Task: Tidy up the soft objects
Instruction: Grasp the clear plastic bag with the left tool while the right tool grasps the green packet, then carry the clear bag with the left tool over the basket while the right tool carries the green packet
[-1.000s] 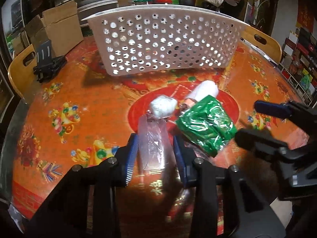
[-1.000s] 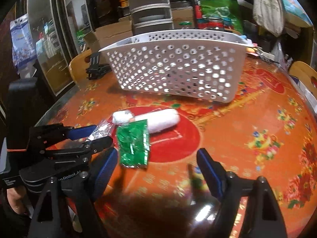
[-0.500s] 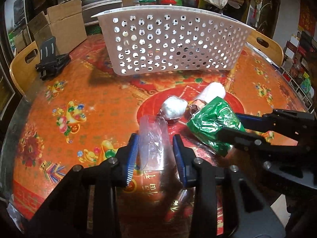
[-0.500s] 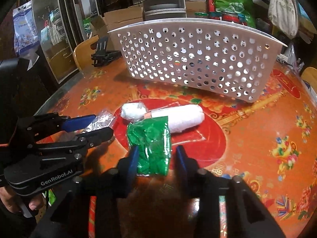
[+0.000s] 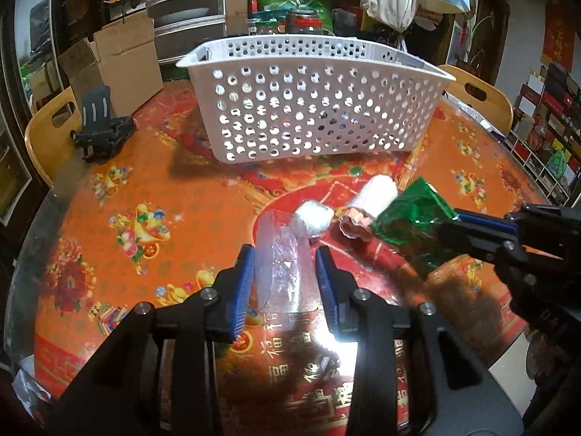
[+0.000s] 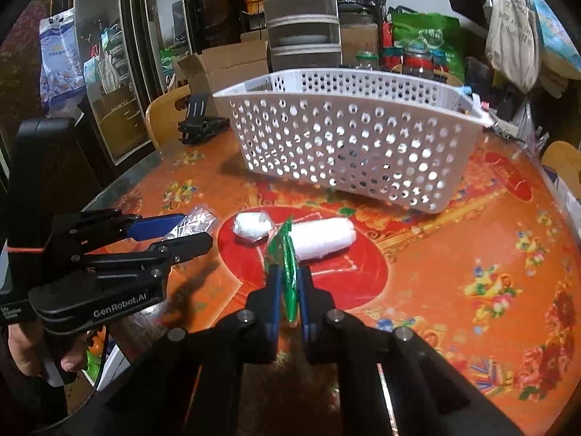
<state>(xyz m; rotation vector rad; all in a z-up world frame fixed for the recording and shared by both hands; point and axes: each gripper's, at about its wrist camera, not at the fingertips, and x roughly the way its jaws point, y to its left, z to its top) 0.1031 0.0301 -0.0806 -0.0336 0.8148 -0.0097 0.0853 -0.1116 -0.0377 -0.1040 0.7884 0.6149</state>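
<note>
The right tongs (image 6: 288, 287) are clamped tight on a green packet (image 6: 287, 272), angled downward. Just left of that packet, the left tongs (image 5: 285, 276) pinch a clear bag (image 5: 279, 269), gripped by a hand (image 6: 40, 356).

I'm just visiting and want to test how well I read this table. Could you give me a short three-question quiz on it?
1. True or false: the right tool is shut on the green packet.
2. What lies between the left tool's fingers? A) clear plastic bag B) white roll C) nothing
3. Fill in: the white roll lies on the table in front of the white ____.

Key:
1. True.
2. A, the clear plastic bag.
3. Basket, with a gap between them.
</note>
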